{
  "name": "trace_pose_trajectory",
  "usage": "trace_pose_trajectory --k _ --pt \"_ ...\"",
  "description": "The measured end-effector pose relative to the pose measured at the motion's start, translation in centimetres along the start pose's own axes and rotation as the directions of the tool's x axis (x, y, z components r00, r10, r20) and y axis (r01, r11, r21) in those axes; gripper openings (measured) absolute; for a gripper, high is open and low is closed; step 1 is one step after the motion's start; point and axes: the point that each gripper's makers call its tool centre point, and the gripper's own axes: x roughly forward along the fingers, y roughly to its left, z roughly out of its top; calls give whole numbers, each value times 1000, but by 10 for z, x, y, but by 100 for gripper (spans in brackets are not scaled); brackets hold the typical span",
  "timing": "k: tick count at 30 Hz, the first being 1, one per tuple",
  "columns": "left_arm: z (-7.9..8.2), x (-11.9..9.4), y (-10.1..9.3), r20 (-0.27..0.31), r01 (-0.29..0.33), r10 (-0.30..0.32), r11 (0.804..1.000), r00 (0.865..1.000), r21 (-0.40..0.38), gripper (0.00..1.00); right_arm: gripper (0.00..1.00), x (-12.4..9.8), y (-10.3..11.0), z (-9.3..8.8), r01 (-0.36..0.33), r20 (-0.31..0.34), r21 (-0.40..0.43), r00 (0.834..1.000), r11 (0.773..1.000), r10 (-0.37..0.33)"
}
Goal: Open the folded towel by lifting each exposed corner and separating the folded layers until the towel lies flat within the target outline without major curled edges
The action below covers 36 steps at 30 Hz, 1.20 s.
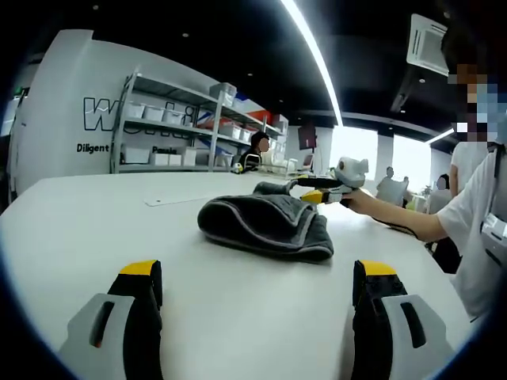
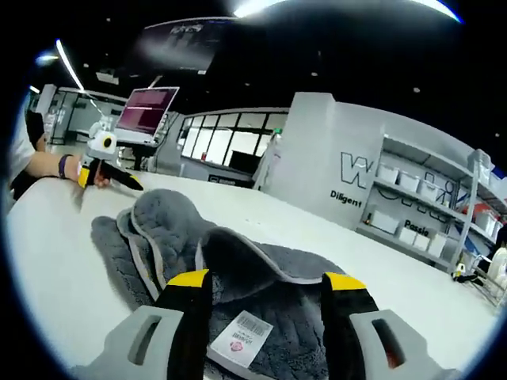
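Left gripper view: the left gripper [image 1: 257,269] hangs low over the bare table [image 1: 95,222], jaws wide apart and empty, short of the towel [image 1: 265,226]. The towel lies ahead of it near the middle of the table as a bunched, folded mound with layers stacked and a pale trim edge curling along the top fold.

Right gripper view: the right gripper [image 2: 265,279] is over the near part of the towel, jaws wide with nothing between them but the cloth below and its label [image 2: 240,340]. No pinch on any layer is visible. One flap stands up in a hump and another fold lies turned back beside it.

Assessment: the task is at an early stage. The layers are not separated, the edges are curled and no part lies flat. I cannot tell whether the towel sits within the target outline. All corner lifts and the final flattening are left to do.
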Motion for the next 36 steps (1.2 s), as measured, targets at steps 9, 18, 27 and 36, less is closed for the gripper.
trace_pose_trajectory --k 9,18,27,36 --pt "0 0 1 0 0 0 1000 1000 -1 99 34 2 4 9 31 17 -86 999 996 -30" --pt "1 0 3 0 -2 2 1000 1000 -1 99 24 4 11 13 40 20 -190 999 981 -37" --pt "1 0 2 0 -1 1 1000 1000 -1 99 10 4 8 9 44 13 -246 999 968 -42" --pt "0 0 0 0 -1 1 1000 1000 -1 99 2 1 0 13 69 32 -257 998 964 -63"
